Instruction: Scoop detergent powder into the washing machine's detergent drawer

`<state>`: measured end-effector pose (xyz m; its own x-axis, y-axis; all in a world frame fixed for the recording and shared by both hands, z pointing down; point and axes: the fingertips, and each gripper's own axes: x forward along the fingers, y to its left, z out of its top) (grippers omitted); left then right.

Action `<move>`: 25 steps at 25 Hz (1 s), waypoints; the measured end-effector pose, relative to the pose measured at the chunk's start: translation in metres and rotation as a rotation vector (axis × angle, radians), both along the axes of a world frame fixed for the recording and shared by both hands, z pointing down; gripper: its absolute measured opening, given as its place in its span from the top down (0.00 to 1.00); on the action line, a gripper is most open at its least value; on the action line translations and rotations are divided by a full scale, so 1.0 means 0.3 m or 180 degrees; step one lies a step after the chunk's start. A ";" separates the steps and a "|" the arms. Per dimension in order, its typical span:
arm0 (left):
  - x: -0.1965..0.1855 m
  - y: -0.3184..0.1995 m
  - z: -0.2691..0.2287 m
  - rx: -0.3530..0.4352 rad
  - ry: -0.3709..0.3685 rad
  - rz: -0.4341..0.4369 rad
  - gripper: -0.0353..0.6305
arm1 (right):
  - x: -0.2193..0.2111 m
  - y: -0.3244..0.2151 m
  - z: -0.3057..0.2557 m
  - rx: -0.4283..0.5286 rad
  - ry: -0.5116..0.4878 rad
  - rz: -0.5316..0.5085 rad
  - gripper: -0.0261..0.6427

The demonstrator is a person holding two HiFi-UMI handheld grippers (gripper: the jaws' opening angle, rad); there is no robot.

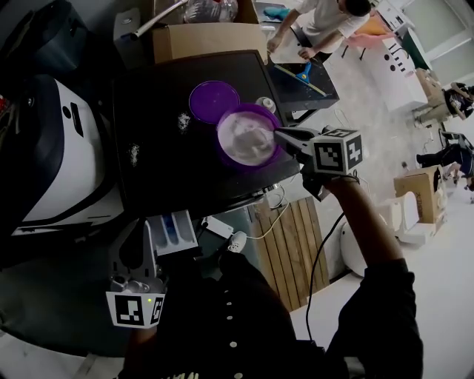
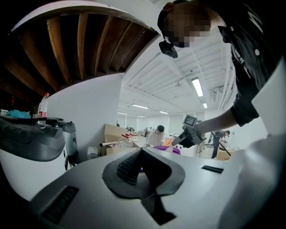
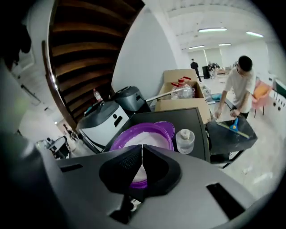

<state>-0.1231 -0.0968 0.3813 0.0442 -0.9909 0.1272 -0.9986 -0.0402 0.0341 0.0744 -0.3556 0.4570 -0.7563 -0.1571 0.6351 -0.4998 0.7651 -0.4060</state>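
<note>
A: On the black desk [image 1: 167, 174], what's out?
B: A purple bowl [image 1: 272, 157] of white powder [image 1: 241, 133], near the right front corner. The purple lid [image 1: 214, 101] lies flat just behind it. A small clear jar [image 1: 265, 104] sits right of the lid. Two powder spills [image 1: 183, 121] on the desk, left of the lid.
A: And the right one?
B: The right claw [image 1: 285, 135] is at the bowl's right rim, tips just over the powder's edge. The right gripper view shows its jaws pressed together with only a hairline slit. I can't make out anything pinched there. The bowl is straight ahead below the tips.
A: The left?
B: The left claw [image 1: 144, 240] is low, in front of the desk's front edge, well apart from the bowl. In the left gripper view its jaws meet at the tips, with nothing visible between them.
A: Drawer?
B: The white drawer [image 1: 176, 226] sticks out under the front edge, blue insert inside, just right of the left claw. Touching or not, can't tell.
A: Background?
B: A cardboard box [image 1: 207, 41] behind the desk, a white appliance [image 1: 52, 148] to the left, a person [image 1: 322, 18] bent over another dark table at the back.
</note>
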 end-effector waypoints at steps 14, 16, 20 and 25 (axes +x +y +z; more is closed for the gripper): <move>0.009 0.005 -0.063 0.0146 -0.0068 -0.0057 0.94 | 0.076 -0.003 -0.033 -0.1213 -0.1409 0.1234 0.91; -0.001 0.007 -0.076 0.0177 -0.0066 -0.0107 0.94 | 0.083 -0.004 -0.049 -0.1257 -0.1603 0.1325 0.91; -0.031 0.016 -0.089 0.0184 -0.0010 -0.0230 0.94 | 0.095 0.004 -0.066 -0.1500 -0.1997 0.1571 0.91; -0.055 0.037 -0.114 0.0237 -0.0012 -0.0314 0.94 | 0.082 0.052 -0.106 -0.1594 -0.2259 0.1560 0.91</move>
